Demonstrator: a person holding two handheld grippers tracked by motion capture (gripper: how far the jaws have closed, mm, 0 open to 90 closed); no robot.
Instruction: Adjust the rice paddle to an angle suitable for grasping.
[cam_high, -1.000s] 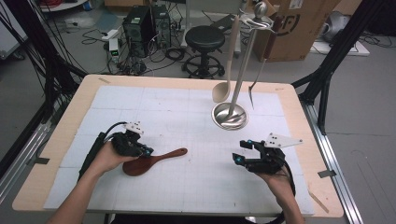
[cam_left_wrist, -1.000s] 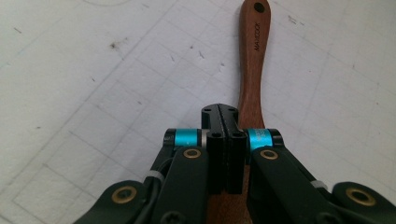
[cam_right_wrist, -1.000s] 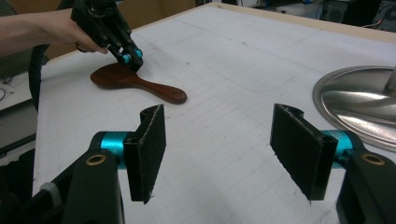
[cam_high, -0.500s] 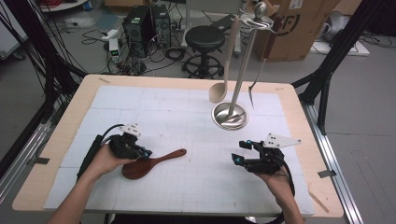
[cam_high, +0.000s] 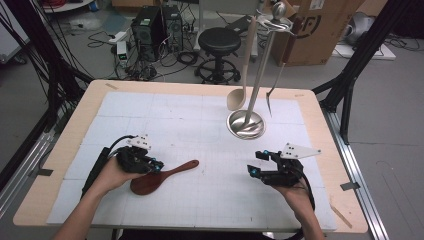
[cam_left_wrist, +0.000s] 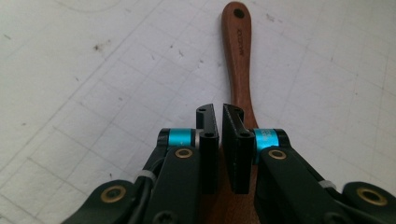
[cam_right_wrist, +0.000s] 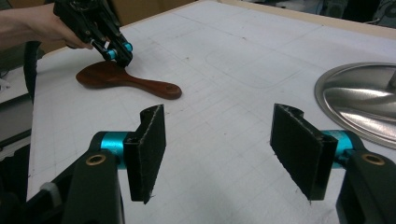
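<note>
One dark reddish-brown wooden spoon lies flat on the white grid mat, front-left; it has a broad oval bowl and a slim handle with a hole at the tip, angled toward the table centre. Left gripper sits over the bowl-handle junction, jaws nearly together with only a thin slit between them, gripping nothing that I can see; right gripper at front-right has jaws spread wide, empty. One steel rack stands mid-right with two utensils hanging, a beige ladle and a dark fork.
</note>
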